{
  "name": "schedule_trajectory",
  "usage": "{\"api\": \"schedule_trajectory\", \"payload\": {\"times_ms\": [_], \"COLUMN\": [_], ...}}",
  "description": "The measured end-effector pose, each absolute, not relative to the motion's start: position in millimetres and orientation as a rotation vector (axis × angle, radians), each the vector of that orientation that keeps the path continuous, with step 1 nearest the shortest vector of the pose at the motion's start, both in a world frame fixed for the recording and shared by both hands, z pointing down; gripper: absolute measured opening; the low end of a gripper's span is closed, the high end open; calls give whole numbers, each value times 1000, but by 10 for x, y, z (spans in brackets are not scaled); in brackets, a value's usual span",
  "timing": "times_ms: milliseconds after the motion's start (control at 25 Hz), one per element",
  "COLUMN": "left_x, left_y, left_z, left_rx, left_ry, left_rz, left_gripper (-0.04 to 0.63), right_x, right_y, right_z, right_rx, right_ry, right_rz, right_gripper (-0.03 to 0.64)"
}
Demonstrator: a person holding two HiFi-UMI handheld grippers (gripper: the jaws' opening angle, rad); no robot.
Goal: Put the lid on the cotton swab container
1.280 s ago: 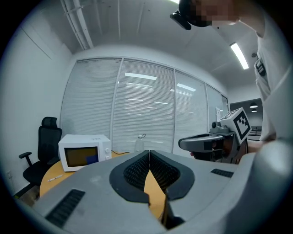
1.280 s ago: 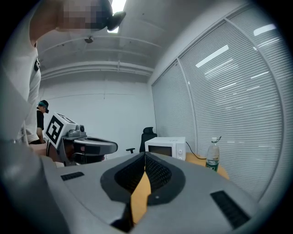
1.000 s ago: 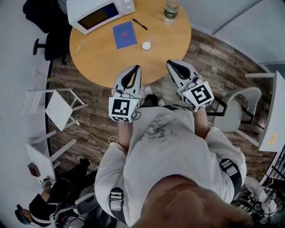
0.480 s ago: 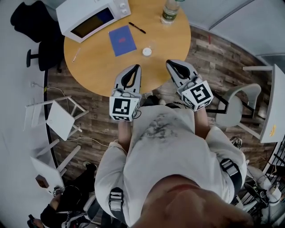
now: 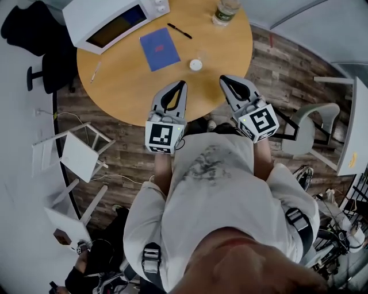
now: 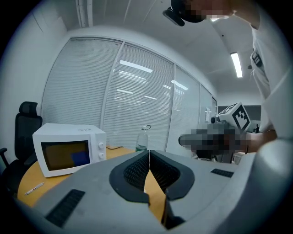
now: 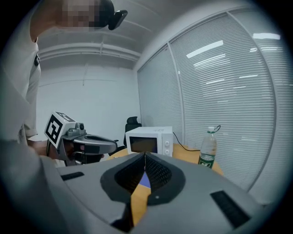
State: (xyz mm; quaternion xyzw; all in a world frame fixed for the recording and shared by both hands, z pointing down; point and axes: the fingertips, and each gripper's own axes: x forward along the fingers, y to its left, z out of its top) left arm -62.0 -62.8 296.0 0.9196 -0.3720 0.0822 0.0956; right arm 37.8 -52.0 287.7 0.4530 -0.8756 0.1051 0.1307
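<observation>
Grey left gripper [image 5: 183,84] and right gripper [image 5: 223,79] hover pressed together, empty, over the round wooden counter [image 5: 123,77]; the small white round swab piece [image 5: 196,65] (lid or tub, unclear) lies just beyond them.

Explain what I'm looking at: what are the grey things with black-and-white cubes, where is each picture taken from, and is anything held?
There is no robot here. A person at a round wooden table holds a hand-held gripper in each hand. The top-down picture comes from a camera on the person's head. It shows the left gripper and the right gripper, each carrying its marker cube. The other two pictures come from cameras riding on the grippers, looking along their fingers. Both pairs of fingers are closed together and hold nothing. On the table are a microwave, a blue notebook, a pen, a water bottle and a small white round piece. That piece is too small to tell whether it is the container or the lid.
</observation>
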Motion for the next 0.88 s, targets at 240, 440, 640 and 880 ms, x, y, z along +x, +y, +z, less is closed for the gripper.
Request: {"api": "schedule_trajectory", "payload": {"times_ms": [240,440,640,880], "left_x": [-623,-566,-527,-488], "left_y": [-722,-767,-796,-869], "left_z": [3156,3290,3427,3624], "left_rx": [2731,2750,2746,2716], "left_ry": [-1047,-1022,-1015,-1039], "left_rz": [275,303,318,333], "left_gripper": [9,9,11,9], "right_x": [379,459,522,595], "right_y": [-581,-607,-624,-691], "right_z": [3054,3188,3340,3510], "right_rx": [1355,1389,1393,1374], "right_ry": [-2507,-2481,-2466,-2461], "right_rz": [345,366,392,417], "right_gripper": [63,63,63,63]}}
